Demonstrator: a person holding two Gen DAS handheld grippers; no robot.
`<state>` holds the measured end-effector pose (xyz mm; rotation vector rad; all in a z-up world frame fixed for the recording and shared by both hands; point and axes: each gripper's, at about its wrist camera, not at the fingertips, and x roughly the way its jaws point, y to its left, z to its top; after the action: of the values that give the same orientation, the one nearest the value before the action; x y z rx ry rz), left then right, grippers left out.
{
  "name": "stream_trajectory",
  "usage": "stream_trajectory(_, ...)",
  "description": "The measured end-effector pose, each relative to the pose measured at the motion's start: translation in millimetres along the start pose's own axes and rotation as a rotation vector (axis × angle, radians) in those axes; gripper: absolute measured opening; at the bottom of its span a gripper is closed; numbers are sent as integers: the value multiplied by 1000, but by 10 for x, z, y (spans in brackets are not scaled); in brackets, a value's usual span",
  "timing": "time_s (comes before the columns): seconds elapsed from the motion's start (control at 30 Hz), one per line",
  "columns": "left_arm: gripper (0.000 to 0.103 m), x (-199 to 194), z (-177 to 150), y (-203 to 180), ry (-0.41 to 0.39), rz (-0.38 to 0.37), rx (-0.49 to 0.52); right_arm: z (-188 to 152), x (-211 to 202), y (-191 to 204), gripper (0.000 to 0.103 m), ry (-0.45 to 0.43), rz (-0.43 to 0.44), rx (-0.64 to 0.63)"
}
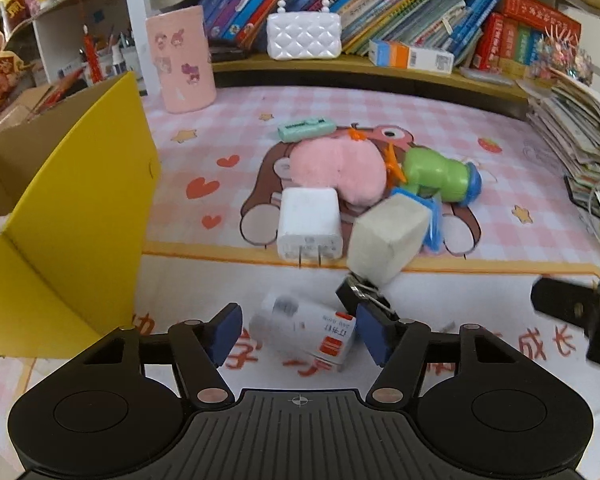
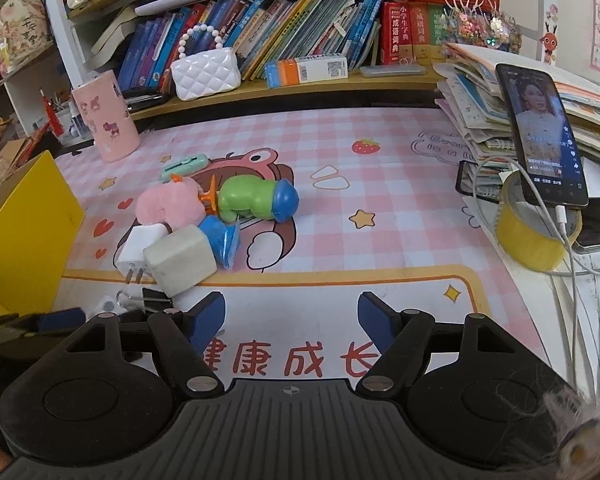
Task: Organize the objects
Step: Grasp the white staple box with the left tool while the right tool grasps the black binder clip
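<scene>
My left gripper (image 1: 300, 334) stands low over the mat with a small white and orange box (image 1: 312, 330) between its blue pads; a thin gap shows at the left pad, so the jaws are open around it. Just beyond lie a black binder clip (image 1: 356, 292), a white charger (image 1: 310, 224), a grey-white block (image 1: 388, 234), a pink plush (image 1: 340, 168), a green toy (image 1: 440, 174) and a mint case (image 1: 306, 128). My right gripper (image 2: 292, 316) is open over the mat's red lettering with nothing between its fingers, to the right of the block (image 2: 180, 260).
An open yellow box (image 1: 72, 216) stands at the left. A pink cup (image 2: 104, 116) and a white purse (image 2: 204, 70) sit at the back by the bookshelf. A propped phone (image 2: 540, 136), its cable and a yellow tape roll (image 2: 536, 228) crowd the right side.
</scene>
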<state>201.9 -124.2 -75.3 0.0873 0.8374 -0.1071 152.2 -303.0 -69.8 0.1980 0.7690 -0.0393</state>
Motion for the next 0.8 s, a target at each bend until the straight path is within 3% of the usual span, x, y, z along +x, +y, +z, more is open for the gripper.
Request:
stream_trajectory(0.1, 55, 120, 15, 33, 44, 4, -3, -20, 12, 21, 72, 10, 11, -4)
stream_trajectory(0.2, 56, 135, -10, 143, 38, -28, -50, -37, 12, 48, 72, 15, 22, -13)
stream_trajectory(0.37, 57, 39, -117, 186, 20, -46, -30, -47, 5, 92, 72, 13, 36, -35)
stream_trajectory(0.5, 56, 23, -199, 150, 5, -33, 10, -54, 18, 101, 72, 22, 39, -43)
stream_trajectory(0.8, 52, -204, -226, 381, 8, -34, -60, -84, 80, 206, 73, 46, 85, -76)
